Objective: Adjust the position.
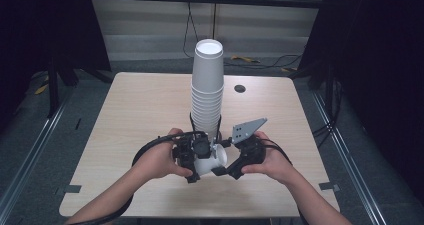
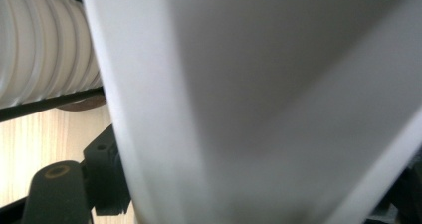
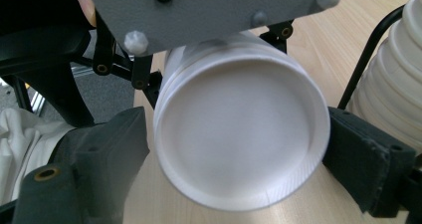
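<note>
Left tongs (image 1: pixel 196 157) and right tongs (image 1: pixel 227 160) both clamped on one white paper cup (image 1: pixel 212 157), held sideways above the pale wooden surface (image 1: pixel 140 110). Just behind, nearly touching: a tall leaning stack of white paper cups (image 1: pixel 207 90) in a black wire holder (image 3: pixel 366 55).

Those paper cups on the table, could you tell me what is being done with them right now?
A person is working with a hand-held gripper in each hand near the front of the wooden table. Between them lies a single white paper cup on its side. The left hand-held gripper is shut on the cup, and the right hand-held gripper has its jaws on either side of the cup's base end. Just behind them stands a tall stack of upside-down white cups.
</note>
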